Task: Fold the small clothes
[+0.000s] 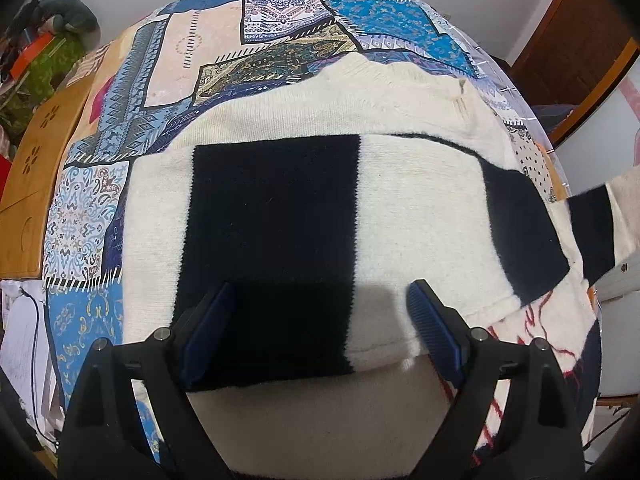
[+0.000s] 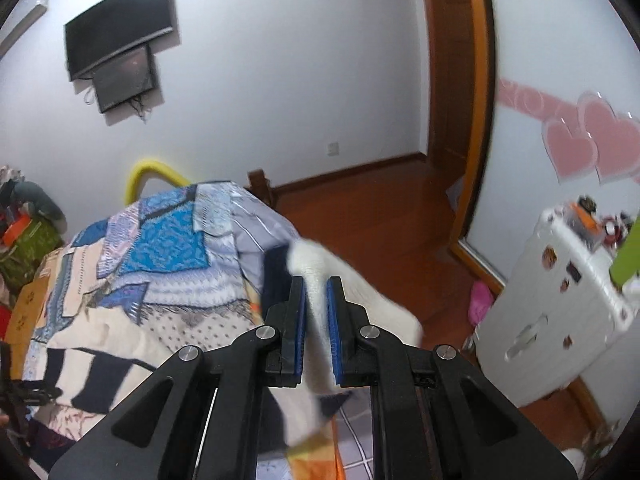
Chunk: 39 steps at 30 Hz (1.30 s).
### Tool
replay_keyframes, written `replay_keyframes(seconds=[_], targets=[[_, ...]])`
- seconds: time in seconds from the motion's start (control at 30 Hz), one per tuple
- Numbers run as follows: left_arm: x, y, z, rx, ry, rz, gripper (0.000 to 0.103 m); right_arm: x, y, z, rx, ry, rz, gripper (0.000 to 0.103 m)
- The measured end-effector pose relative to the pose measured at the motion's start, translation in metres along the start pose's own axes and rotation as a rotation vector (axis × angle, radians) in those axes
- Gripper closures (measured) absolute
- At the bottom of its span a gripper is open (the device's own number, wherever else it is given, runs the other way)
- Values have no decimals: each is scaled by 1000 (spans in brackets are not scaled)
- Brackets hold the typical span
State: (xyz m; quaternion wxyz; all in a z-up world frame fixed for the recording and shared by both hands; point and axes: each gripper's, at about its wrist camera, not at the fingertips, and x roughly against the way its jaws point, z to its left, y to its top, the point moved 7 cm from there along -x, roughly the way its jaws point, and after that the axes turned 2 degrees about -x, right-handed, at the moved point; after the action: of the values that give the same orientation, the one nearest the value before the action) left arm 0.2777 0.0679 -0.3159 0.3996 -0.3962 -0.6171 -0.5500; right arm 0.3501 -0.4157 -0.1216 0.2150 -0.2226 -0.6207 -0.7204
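1. Hovering over a cream knitted sweater with broad black stripes (image 1: 280, 208), the left gripper (image 1: 320, 332) points steeply down, its two blue ribbed pads spread wide with nothing pinched between them.
2. Directly beyond and beneath those open pads lies the folded body of the garment, a wide black band at the left pad and cream knit at the right pad.
3. Past the sweater, farther from the fingertips, stretches a patchwork bedspread in blue, beige and white prints (image 1: 168, 64).
4. To the right of the left gripper a striped sleeve end (image 1: 596, 220) rises off the bed toward the frame edge.
5. Left of the gripper sits a light wooden tray with flower-shaped cutouts (image 1: 36, 160).
6. Seen from the right wrist, the right gripper (image 2: 316, 312) is clamped on a cream fold of the same sweater (image 2: 320, 264), the cloth squeezed between both blue pads and spilling out past the tips.
7. Below and left of these closed pads the rest of the striped garment lies on the bedspread (image 2: 168, 240).
8. Ahead of the fingertips are a reddish wooden floor (image 2: 380, 208) and a white wall carrying two dark screens (image 2: 116, 44).
9. Right of the gripper stands a white suitcase with stickers (image 2: 560, 292).
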Motion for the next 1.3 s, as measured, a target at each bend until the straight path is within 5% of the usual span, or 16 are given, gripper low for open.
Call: replay_keyframes(seconds=[0.27,0.57,0.8,1.3], targets=[[2,0,0,1,-14,-4,14,14,7,58,99,113,-26,98],[3,-2,1,10,-25,-3,14,-33,-39,84,59,202,148,95],[3,-2,1,7,-17,-2,14,-48,-75,50,-6,126,219,34],[0,0,-1,-1,13,8,14,-86,-177,-5,-231,121,458,31]])
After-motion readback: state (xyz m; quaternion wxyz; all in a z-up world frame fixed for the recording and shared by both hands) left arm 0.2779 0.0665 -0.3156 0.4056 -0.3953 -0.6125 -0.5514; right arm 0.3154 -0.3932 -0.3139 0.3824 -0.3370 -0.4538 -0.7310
